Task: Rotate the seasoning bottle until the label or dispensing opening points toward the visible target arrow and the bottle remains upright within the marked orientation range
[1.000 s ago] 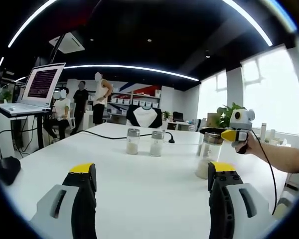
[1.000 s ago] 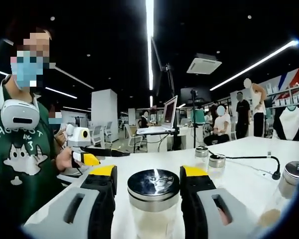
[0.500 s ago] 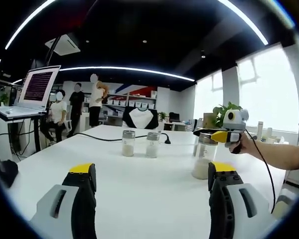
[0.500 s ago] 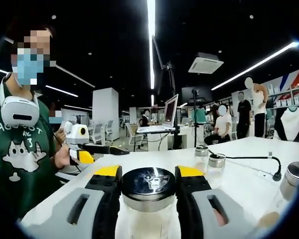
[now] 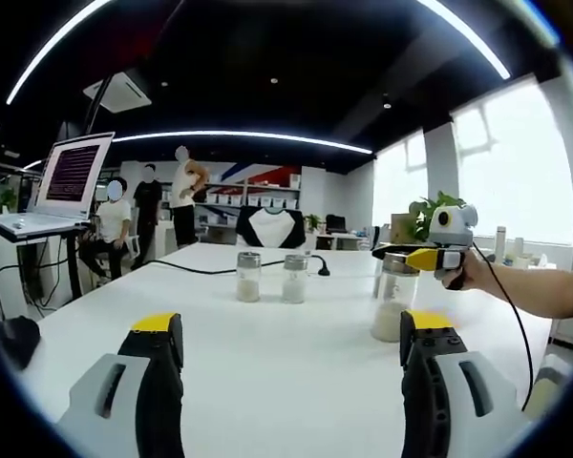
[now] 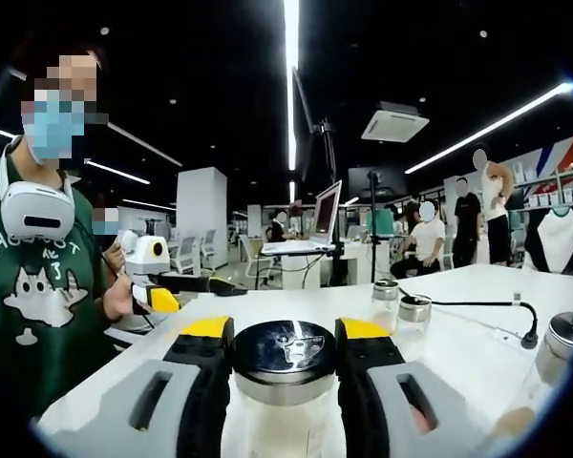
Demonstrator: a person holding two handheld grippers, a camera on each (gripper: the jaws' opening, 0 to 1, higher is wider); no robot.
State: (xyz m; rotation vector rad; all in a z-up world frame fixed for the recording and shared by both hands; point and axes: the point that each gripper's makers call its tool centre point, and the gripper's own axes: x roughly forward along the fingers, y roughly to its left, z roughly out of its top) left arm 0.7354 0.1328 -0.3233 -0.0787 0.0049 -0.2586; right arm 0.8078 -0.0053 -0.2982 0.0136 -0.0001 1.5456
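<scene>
A glass seasoning bottle (image 6: 285,391) with a shiny metal lid and pale powder inside stands upright on the white table (image 6: 477,329). My right gripper (image 6: 285,336) is shut on its lid, one yellow-tipped jaw on each side. In the left gripper view the same bottle (image 5: 393,301) stands at the right, with my right gripper (image 5: 408,256) on its lid and a hand behind it. My left gripper (image 5: 291,329) hangs open over the bare table (image 5: 277,353), well short of the bottle. In the right gripper view, my left gripper (image 6: 186,291) shows at the left in the person's hand.
Two smaller jars (image 5: 248,277) (image 5: 294,278) stand mid-table with a black cable (image 5: 196,269) behind them. In the right gripper view another jar (image 6: 552,348) stands at the right, two jars (image 6: 401,310) ahead. A laptop on a stand (image 5: 62,186) and people stand at the left.
The right gripper's jaws have closed in onto the bottle's lid since a second ago. The left gripper view has shifted slightly; the left gripper stays open.
</scene>
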